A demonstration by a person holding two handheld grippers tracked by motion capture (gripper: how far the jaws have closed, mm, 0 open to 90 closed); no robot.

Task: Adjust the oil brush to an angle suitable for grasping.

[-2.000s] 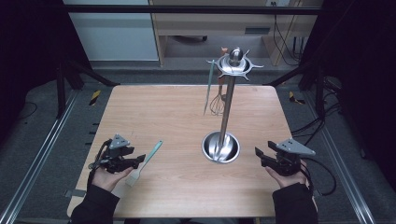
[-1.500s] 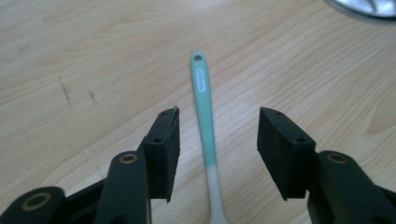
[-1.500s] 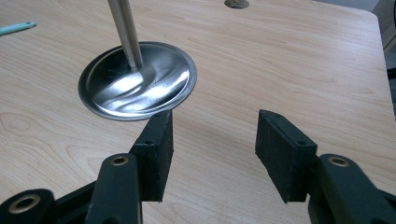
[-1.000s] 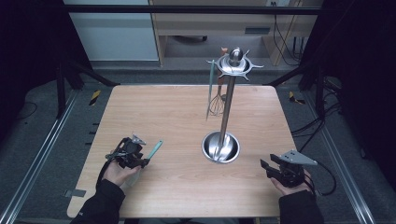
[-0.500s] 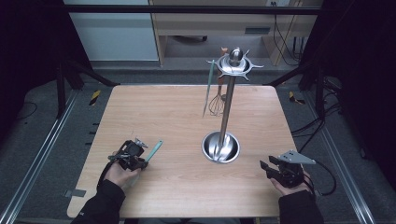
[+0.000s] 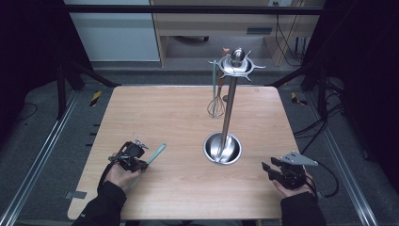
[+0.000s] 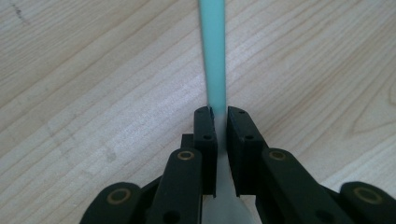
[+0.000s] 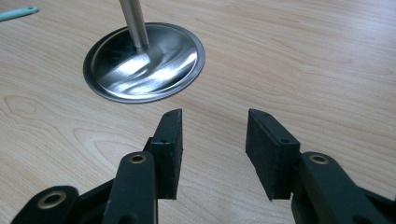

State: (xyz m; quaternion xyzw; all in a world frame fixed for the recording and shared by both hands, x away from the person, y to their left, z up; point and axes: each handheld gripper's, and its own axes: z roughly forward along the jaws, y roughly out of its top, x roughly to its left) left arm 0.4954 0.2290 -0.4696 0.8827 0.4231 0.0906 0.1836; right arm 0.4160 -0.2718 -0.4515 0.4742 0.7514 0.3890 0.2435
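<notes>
The left gripper (image 7: 222, 133) had just been closing its 2 jaws, and they were clamped on the teal utensil (image 7: 214, 51), pinching it where the handle met the pale blade. From there the handle ran straight ahead along the jaws' own line, low over the wooden table (image 6: 169, 113) and aimed toward the steel stand (image 6: 223, 149). The right gripper (image 6: 273, 170), jaws about half open and empty, rested just beside the stand's base.

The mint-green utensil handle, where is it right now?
In the high view the mint-green utensil handle lies low on the wooden table, left of the steel stand's base, pinched at one end by the left gripper.
</notes>
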